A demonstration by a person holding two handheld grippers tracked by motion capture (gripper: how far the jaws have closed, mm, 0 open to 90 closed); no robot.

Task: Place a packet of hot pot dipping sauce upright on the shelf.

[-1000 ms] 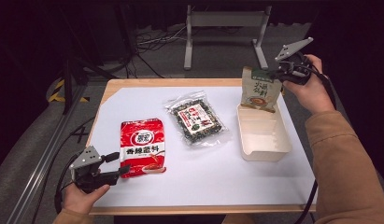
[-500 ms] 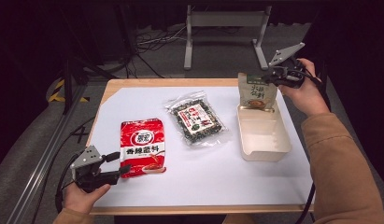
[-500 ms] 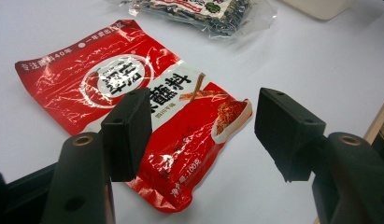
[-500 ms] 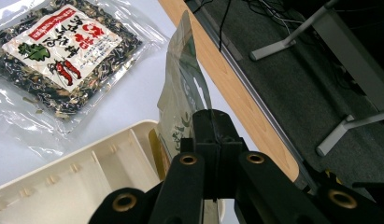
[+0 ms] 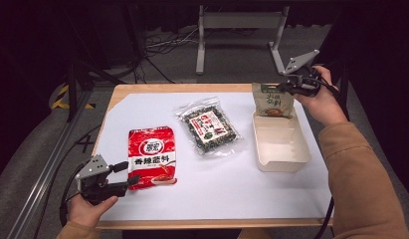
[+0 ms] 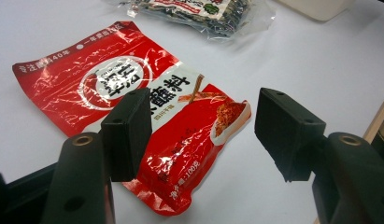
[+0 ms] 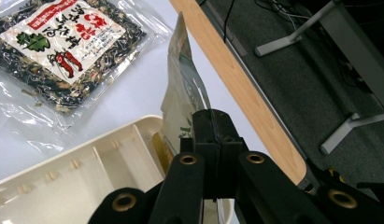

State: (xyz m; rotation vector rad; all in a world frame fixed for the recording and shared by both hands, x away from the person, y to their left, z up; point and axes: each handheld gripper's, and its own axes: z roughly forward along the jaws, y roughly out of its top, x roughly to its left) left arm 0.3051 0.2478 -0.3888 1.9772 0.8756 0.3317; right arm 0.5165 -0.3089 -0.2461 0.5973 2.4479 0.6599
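Observation:
My right gripper (image 5: 287,87) is shut on the top edge of a green and tan pouch (image 5: 271,101), held upright at the far end of the cream tray (image 5: 281,160). In the right gripper view the jaws (image 7: 212,122) pinch the pouch (image 7: 180,95) just above the tray (image 7: 63,186). My left gripper (image 5: 128,174) stands open at the near left, its jaws beside the lower corner of the red packet (image 5: 152,155). The left gripper view has the red packet (image 6: 133,102) lying flat between and beyond the open fingers (image 6: 129,126).
A clear bag of dark dried greens (image 5: 209,127) lies at the table's middle, between the red packet and the tray. White paper (image 5: 232,184) covers the wooden table. A metal stand (image 5: 237,35) and cables sit on the floor beyond the far edge.
My right gripper has carried the pouch leftward and down, bringing it to the far end of the tray. The left gripper has stayed put.

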